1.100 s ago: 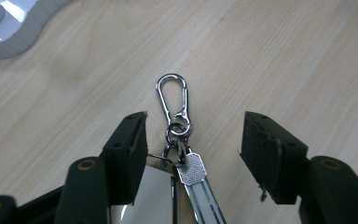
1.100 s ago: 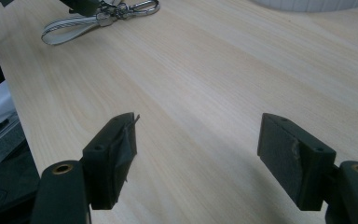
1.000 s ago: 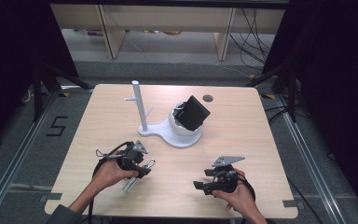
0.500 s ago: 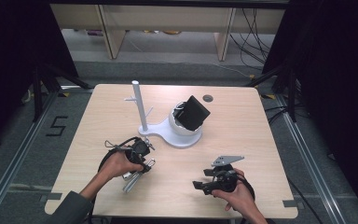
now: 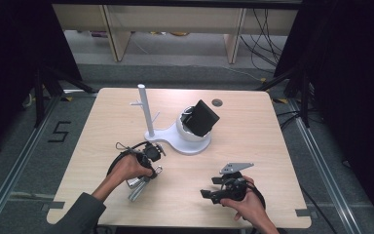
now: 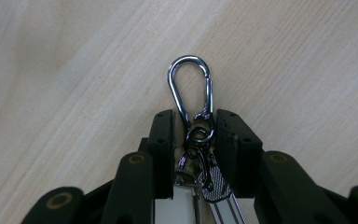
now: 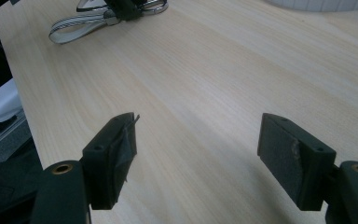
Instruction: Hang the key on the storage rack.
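Left gripper (image 5: 152, 155) is held low over the near-left part of the counter (image 5: 263, 126). Its jaws have just been closing and are now narrow, set around the swivel ring of the keychain (image 6: 193, 140). In the left gripper view the silver carabiner (image 6: 191, 86) is seen sticking out past the jaw tips, flat on the wood, with the strap running back between the jaws. Pads look right against the metal on both sides; a grip is read.

Right gripper (image 5: 219, 185) is parked at the near-right edge, well apart from the keychain. Jaws are spread wide, nothing between them, bare wood below.

White stand (image 5: 175, 139) with post is seen mid-counter, a black block (image 5: 203, 118) resting tilted in its bowl.
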`<state>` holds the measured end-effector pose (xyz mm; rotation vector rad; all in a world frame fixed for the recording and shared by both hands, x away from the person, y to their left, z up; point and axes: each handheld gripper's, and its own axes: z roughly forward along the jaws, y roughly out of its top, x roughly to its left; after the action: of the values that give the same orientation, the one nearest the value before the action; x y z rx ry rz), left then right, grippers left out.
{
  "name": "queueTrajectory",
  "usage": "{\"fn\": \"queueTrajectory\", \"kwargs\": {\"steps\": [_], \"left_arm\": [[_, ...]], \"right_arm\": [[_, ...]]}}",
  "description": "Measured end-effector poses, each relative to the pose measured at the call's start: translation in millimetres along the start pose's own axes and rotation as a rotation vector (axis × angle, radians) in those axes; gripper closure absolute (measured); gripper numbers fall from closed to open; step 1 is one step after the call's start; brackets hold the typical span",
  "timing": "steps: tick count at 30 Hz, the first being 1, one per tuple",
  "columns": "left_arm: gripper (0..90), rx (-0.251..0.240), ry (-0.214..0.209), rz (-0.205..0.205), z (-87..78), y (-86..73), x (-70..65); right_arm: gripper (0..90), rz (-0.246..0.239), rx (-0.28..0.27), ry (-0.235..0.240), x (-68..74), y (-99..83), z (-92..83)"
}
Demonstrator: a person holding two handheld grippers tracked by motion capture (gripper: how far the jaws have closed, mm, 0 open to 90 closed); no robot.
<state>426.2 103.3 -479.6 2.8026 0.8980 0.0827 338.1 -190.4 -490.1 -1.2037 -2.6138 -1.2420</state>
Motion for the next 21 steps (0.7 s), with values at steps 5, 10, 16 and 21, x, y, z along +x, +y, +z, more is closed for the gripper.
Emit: {"fn": "queueTrajectory", "kwargs": {"steps": [5, 10, 16, 21], "left_arm": [[73.2, 0.014, 0.017, 0.039, 0.3, 4.6, -8.1], [73.5, 0.053, 0.028, 0.075, 0.7, 8.0, -12.5], [73.8, 0.086, 0.037, 0.103, 1.3, 11.8, -15.3], [74.6, 0.097, 0.046, 0.135, 1.0, 13.1, -16.4]], "right_arm": [[29.2, -0.018, -0.004, -0.003, -1.9, 0.3, 0.7], [29.2, -0.017, -0.008, -0.003, -1.1, 0.5, 1.2], [29.2, -0.026, -0.003, 0.007, -1.3, 0.9, 2.2], [29.2, -0.027, -0.003, 0.006, -1.4, 0.9, 2.4]]}}
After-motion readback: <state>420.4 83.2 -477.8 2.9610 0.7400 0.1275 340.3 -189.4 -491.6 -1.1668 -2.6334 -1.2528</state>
